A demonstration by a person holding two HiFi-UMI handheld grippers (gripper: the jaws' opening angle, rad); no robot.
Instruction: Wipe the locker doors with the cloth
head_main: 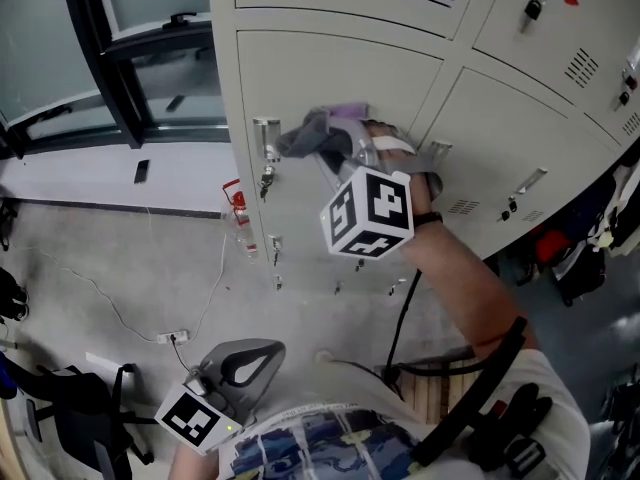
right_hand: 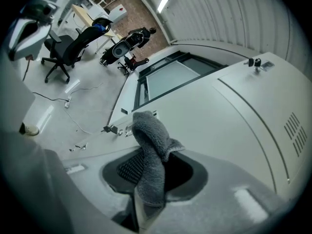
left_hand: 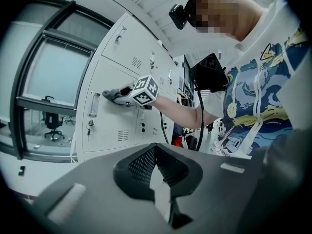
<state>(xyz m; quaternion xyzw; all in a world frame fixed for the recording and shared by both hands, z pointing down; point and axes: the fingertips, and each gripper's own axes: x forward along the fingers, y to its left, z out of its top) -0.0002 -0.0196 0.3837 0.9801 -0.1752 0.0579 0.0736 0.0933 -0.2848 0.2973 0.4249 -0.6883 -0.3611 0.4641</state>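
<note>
Currently right gripper (right_hand: 145,194) clenched on grey cloth (right_hand: 152,145), cloth lengthwise along the jaws, free end on locker door (head_main: 335,73) by its handle (head_main: 266,140) edge, left gripper (left_hand: 161,199) closed, empty.

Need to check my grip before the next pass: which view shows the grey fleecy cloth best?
The right gripper view: the grey fleecy cloth fills the centre, pinched between shut jaws. The head view shows it bunched at the beige metal locker door. The left gripper view shows it small and distant.
</note>
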